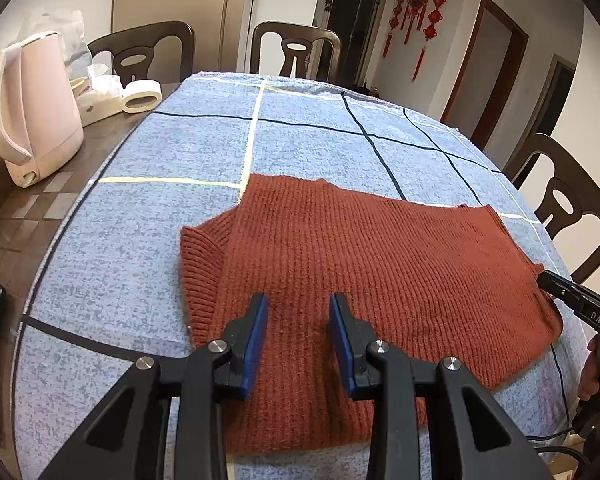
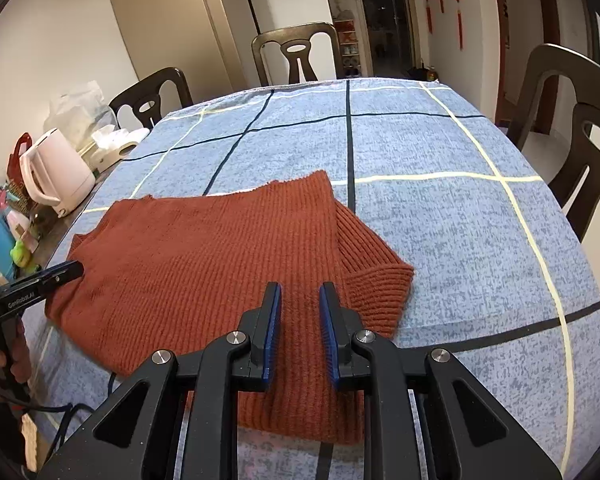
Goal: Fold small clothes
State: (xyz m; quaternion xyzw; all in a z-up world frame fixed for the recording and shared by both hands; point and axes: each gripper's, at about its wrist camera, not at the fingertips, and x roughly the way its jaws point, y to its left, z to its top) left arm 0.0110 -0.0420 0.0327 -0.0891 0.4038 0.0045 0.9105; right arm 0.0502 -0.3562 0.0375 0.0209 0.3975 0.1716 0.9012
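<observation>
A rust-red ribbed knit sweater (image 1: 364, 272) lies flat and folded on the blue checked tablecloth (image 1: 140, 248); a cuffed sleeve end sticks out at its left. It also shows in the right wrist view (image 2: 204, 256), with the cuffed end (image 2: 376, 280) at its right. My left gripper (image 1: 298, 312) is open and empty, just above the sweater's near left part. My right gripper (image 2: 299, 300) is open and empty over the sweater's near right part. The right gripper's tip (image 1: 556, 284) shows at the sweater's right edge in the left wrist view, the left gripper's tip (image 2: 60, 274) at its left edge in the right wrist view.
A pale pink kettle (image 1: 28, 112) and a roll of white tape (image 1: 142, 96) stand on the bare table at the left, with small clutter (image 2: 20, 248) nearby. Dark chairs (image 1: 296, 52) ring the table's far and right sides (image 2: 572, 128).
</observation>
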